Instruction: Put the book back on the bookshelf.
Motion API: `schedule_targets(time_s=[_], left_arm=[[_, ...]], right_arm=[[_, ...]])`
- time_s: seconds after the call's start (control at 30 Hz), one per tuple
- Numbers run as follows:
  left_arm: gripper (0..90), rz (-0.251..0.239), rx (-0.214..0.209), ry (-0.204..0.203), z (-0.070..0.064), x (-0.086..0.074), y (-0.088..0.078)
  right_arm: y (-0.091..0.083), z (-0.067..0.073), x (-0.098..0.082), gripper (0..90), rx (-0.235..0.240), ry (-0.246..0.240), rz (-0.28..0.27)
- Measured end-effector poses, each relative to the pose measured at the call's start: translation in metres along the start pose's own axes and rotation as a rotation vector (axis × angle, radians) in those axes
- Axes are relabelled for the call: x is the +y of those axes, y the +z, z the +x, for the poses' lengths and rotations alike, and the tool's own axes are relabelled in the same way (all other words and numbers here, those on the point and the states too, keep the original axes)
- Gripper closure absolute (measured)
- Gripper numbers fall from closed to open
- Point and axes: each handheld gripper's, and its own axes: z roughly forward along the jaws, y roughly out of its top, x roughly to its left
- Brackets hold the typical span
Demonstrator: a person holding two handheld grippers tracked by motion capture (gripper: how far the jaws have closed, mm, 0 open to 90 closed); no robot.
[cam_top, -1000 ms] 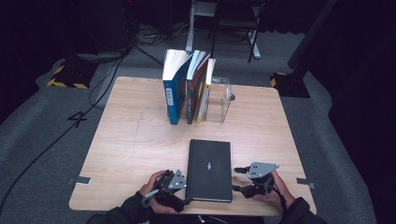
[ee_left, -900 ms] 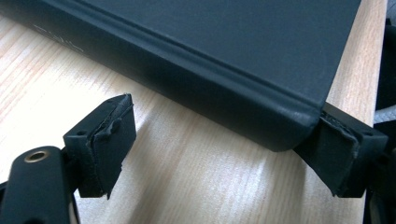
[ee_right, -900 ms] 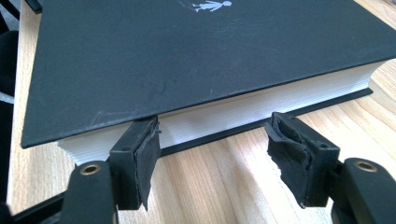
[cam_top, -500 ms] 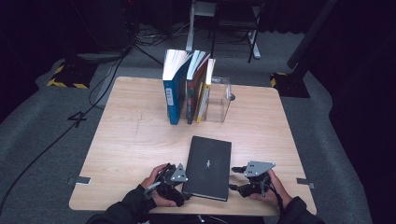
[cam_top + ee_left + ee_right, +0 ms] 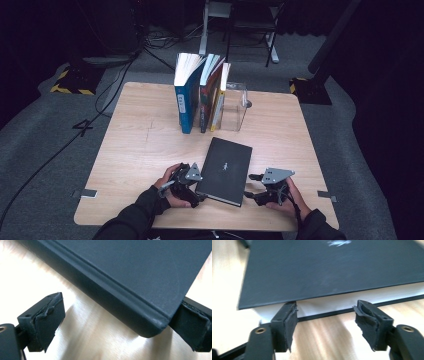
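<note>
A black hardcover book [image 5: 225,169] lies flat near the table's front edge, skewed with its far end to the right. My left gripper [image 5: 187,181] sits at the book's near left corner. In the left gripper view the rounded spine corner [image 5: 150,327] lies between the wide jaws, which have just been opening. The left pad [image 5: 47,320] stands clear of the book and the right pad [image 5: 195,326] sits against the corner's far side. My right gripper [image 5: 264,192] is open at the book's right side, and its fingertips [image 5: 289,315] reach the white page edge [image 5: 324,303].
Three books [image 5: 200,92] stand upright at the back middle of the table [image 5: 130,150], against a clear plastic bookend [image 5: 235,107]. A person's hands and dark sleeves come in at the front edge. Stands and cables lie on the floor beyond the table.
The book has turned from straight to skewed, its far end swinging right. My left gripper has moved forward along the book's left edge and its jaws stand wider. The right gripper has stayed put.
</note>
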Motion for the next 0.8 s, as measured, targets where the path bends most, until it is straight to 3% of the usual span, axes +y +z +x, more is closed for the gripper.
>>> schedule_targets(time_s=[0.23,0.57,0.7,0.8], left_arm=[[5.6,-0.029,-0.001,-0.003,0.002,-0.003,0.001],[5.9,-0.029,0.006,-0.009,0.002,-0.001,0.002],[6.0,-0.029,0.006,-0.009,0.002,-0.001,0.002],[6.0,-0.029,0.006,-0.009,0.002,-0.001,0.002]], right_arm=[[0.002,0.002,0.001,34.5,0.015,-0.001,0.004],[-0.002,0.005,0.013,34.7,0.018,-0.006,-0.052],[0.002,0.006,0.009,34.4,0.018,-0.045,0.004],[0.003,0.006,0.007,34.4,0.024,-0.036,0.006]])
